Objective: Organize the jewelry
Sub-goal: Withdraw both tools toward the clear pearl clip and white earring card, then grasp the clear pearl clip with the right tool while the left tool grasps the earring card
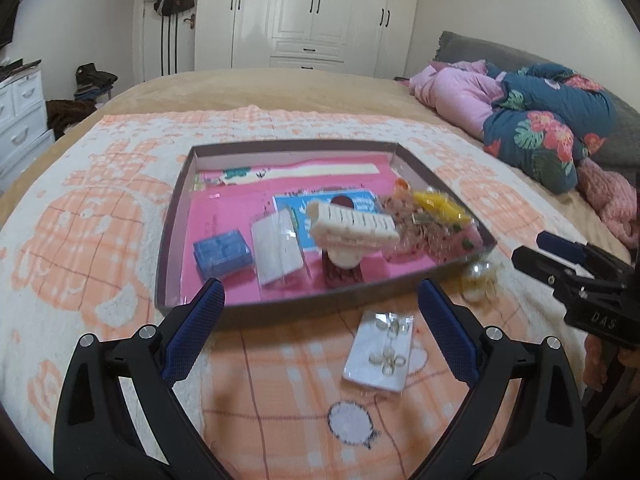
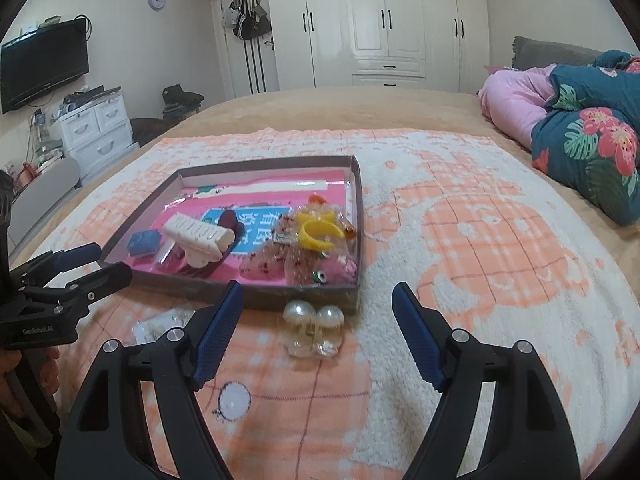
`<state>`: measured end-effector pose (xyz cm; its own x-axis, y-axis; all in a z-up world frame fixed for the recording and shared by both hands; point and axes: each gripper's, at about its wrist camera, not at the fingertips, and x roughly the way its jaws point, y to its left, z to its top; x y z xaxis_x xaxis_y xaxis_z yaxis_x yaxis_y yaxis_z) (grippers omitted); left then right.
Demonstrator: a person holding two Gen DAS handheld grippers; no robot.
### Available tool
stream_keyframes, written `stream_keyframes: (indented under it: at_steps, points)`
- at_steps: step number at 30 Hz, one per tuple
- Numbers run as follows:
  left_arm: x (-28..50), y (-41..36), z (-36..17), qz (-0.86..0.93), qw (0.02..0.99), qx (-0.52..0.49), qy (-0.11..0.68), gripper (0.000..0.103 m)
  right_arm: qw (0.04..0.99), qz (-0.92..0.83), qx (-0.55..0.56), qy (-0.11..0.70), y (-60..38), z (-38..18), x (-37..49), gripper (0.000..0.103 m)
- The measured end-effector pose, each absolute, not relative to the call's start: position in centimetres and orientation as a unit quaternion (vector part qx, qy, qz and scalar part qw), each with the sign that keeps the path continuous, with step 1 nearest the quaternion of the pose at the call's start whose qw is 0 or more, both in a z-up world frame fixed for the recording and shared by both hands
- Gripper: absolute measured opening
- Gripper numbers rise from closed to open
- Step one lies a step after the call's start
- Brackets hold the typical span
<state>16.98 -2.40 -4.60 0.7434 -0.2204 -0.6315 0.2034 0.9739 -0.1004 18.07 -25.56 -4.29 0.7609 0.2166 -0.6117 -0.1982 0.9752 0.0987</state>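
Two pieces lie outside the tray on the peach-and-white blanket (image 2: 460, 240): a pearl hair claw (image 2: 314, 330) just in front of the tray's near right corner, and a clear packet of earrings on a white card (image 1: 380, 350) a little nearer and to its left. Everything else already sits in the shallow cardboard tray (image 2: 304, 294): a white hair clip (image 2: 200, 240), a small blue box (image 2: 143, 243), a yellow bangle (image 2: 320, 234) among bagged trinkets.

The right gripper (image 2: 318, 332) hangs above the blanket with its jaws spread wide and nothing between them, the pearl claw lying between its two fingers' lines. The left gripper (image 1: 320, 320) is likewise wide open and empty, the earring packet just ahead of it, nearer its right finger.

This looks like the gathering-up stage. I judge the next move to be lowering one gripper over its stray piece, closing gently, then lifting it over the tray's low wall. The flat packet may be hard to pinch off the soft pile.
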Motion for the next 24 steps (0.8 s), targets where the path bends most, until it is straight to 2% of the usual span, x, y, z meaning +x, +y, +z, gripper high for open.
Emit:
stream_keyframes:
  at_steps: [12,15,19,24]
  points:
    - [16.1,-4.3,-7.2,-0.139,0.918,0.017,0.37,0.089,0.921,0.117,0.018,0.37,-25.6,-6.5,19.3,0.074]
    - [16.1,-4.8,-7.8,-0.148,0.914,0.024,0.377,0.088,0.915,0.124,0.016,0.383,-25.3,-7.2,19.9,0.071]
    - [16.2,-5.2,-8.5,-0.154,0.91,0.028,0.385,0.083,0.906,0.133,0.014,0.403,-24.8,-8.2,20.8,0.064]
    - [16.4,-5.5,-9.1,-0.156,0.905,0.03,0.394,0.073,0.899,0.132,0.026,0.418,-24.8,-9.0,21.7,0.062]
